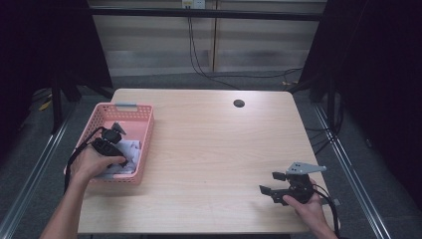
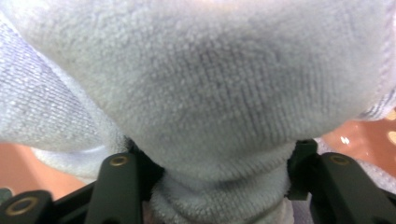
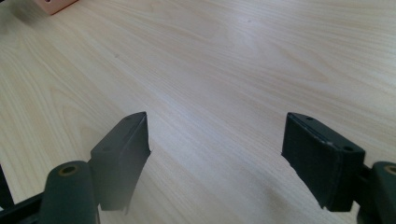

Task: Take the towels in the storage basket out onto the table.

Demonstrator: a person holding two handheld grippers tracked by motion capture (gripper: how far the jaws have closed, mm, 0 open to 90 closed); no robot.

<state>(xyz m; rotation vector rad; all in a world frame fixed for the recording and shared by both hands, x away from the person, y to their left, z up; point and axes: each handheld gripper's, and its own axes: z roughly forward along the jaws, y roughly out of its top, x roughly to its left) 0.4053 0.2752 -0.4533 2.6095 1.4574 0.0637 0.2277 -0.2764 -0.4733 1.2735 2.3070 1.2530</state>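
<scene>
A pink plastic basket [image 1: 148, 142] stands at the table's left edge with a pale, fuzzy cloth [image 1: 130, 148] inside it. My left gripper [image 1: 121, 158] reaches down into the basket. In the left gripper view the cloth [image 2: 201, 84] bulges right in front of the camera and narrows to a bunched neck between the two black jaws of the left gripper [image 2: 219, 186], which press on it from both sides. My right gripper [image 1: 271, 182] rests near the table's front right corner. Its jaws stand wide apart over bare wood, with nothing between them [image 3: 217, 154].
The light wooden table [image 1: 214, 149] has a round cable hole [image 1: 239, 103] near its far edge. A corner of the pink basket [image 3: 53, 4] shows far off in the right gripper view. Black cables [image 1: 199, 55] hang behind the table, and metal rails run along both sides.
</scene>
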